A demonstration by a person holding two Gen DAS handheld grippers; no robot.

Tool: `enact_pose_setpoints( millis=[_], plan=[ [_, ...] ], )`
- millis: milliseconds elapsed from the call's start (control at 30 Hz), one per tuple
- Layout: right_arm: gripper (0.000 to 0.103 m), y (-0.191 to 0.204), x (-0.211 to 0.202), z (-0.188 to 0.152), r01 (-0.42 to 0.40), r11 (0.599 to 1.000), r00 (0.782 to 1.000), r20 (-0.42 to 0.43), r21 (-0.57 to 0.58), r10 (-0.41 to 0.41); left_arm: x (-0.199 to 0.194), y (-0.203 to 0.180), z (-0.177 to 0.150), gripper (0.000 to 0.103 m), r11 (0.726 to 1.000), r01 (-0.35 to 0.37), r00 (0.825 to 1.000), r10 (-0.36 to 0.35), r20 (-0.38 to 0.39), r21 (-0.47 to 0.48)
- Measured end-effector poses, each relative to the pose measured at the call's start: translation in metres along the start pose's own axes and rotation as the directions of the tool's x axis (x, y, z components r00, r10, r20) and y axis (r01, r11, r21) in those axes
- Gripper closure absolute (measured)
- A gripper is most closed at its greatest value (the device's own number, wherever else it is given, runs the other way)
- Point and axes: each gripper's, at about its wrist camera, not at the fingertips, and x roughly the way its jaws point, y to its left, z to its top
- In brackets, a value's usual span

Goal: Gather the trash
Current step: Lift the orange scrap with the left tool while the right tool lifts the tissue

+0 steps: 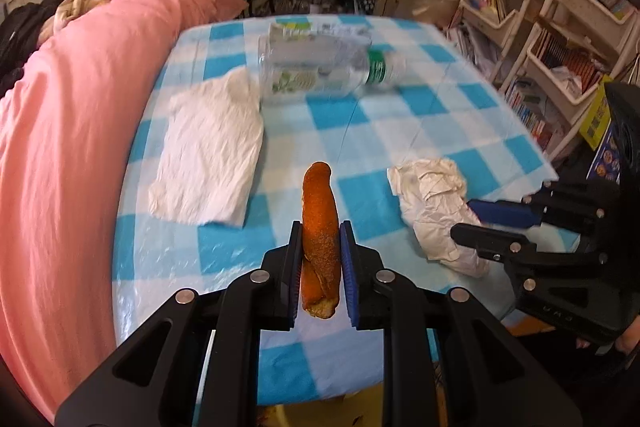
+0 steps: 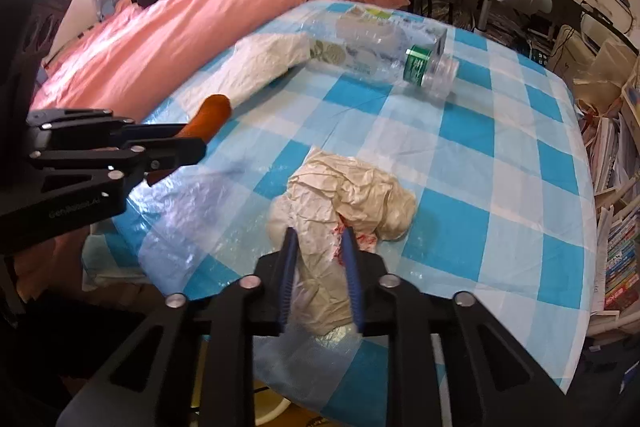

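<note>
Bottle [image 1: 320, 67]: clear, empty as far as shows, lying on its side at the desk's [image 1: 460, 131] far end, just right of a flat tissue [image 1: 208, 151].
Left fingers [image 1: 320, 255]: narrowed onto an orange peel [image 1: 318, 211], pads pressing both sides, lifted off the desk.
Right fingers [image 2: 320, 267]: nearly closed around the crumpled wrapper [image 2: 344, 195] at the near edge.
Right view only: red marks on the wrapper.

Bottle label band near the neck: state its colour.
Green, on the plastic bottle; clearest in the right wrist view.
</note>
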Motion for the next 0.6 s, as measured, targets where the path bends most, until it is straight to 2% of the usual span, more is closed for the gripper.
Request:
enact_pose_setpoints(
  millis=[333,600],
  plan=[
    [0.083,-0.003,-0.034,0.007,-0.047,0.998,0.991,0.128,0.034,0.042,-0.017,0.019,0.010,0.086,0.986,0.028,0.996,-0.014,0.086,-0.166],
    [0.083,-0.006,-0.051,0.004,-0.050,0.998,0.985,0.165,0.025,0.045,-0.025,0.011,0.010,0.086,0.988,0.032,0.992,-0.013,0.127,-0.151]
  ],
)
